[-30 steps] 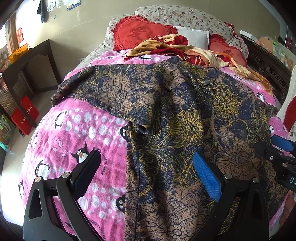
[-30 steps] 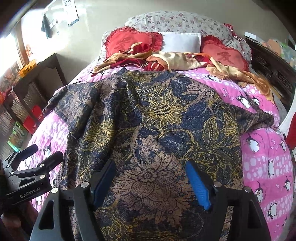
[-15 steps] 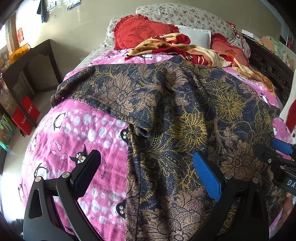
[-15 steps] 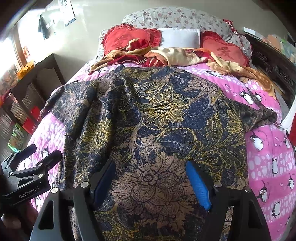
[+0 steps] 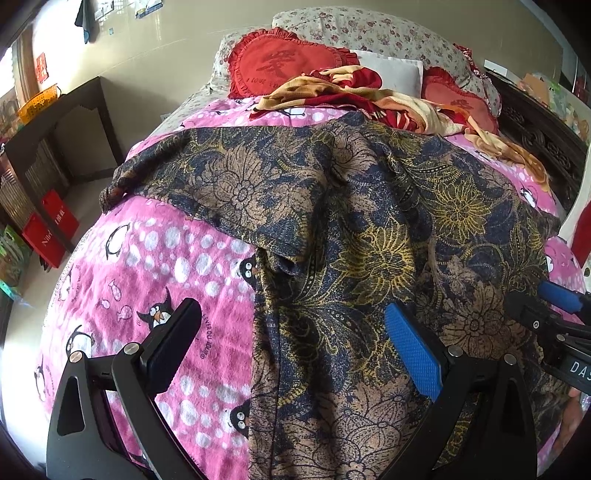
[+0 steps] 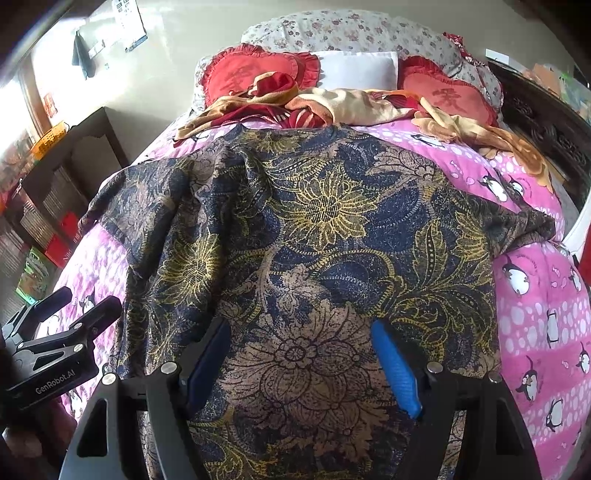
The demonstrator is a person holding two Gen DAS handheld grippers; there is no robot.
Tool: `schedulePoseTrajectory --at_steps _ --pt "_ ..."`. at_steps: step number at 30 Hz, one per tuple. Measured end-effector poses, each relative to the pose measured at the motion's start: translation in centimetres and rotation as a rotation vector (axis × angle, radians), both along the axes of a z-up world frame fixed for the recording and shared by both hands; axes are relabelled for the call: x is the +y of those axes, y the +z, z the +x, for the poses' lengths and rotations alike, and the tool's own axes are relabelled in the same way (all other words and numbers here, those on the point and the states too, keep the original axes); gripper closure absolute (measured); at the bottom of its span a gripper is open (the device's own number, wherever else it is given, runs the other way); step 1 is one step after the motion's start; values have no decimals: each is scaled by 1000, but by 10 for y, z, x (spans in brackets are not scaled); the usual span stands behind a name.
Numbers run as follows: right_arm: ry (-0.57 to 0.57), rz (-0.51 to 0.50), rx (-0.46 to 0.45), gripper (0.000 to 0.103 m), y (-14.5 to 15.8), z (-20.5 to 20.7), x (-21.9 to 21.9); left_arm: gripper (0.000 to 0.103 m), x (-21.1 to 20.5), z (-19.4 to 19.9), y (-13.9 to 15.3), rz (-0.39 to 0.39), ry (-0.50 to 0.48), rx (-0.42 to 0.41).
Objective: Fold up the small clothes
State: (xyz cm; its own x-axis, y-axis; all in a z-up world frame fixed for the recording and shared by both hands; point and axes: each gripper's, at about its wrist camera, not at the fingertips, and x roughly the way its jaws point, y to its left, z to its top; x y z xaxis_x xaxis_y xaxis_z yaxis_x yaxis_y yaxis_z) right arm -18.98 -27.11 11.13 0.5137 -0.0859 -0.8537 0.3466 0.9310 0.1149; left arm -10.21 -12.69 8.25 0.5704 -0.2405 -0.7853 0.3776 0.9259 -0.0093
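Two grippers (image 5: 295, 339) (image 6: 301, 354) agape over floral shirt (image 6: 314, 240); penguin blanket (image 5: 147, 266) beneath

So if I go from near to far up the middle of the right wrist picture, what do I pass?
Right gripper with open jaws → dark flowered shirt → red and tan crumpled cloth → white pillow → flowered pillow → wall.

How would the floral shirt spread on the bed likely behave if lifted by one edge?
The floral shirt is probably floppy: it follows the bed and wrinkles at the sleeve. It looks thin, so likely light and would drape.
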Motion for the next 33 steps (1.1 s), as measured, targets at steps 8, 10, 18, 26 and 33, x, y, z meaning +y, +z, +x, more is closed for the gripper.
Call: schedulePoseTrajectory --at_steps 8,10,18,26,33 --pt "11 1 4 27 -2 4 3 3 4 6 -1 -3 11 4" --pt "15 3 6 27 -3 7 4 3 7 9 -3 -9 18 12" --pt "32 5 12 27 -6 14 8 3 14 17 -8 -12 38 25" --pt "56 5 22 27 -9 21 14 3 42 42 -9 -37 80 47" --pt "68 19 32 27 -13 29 16 3 119 118 -3 32 242 -1"
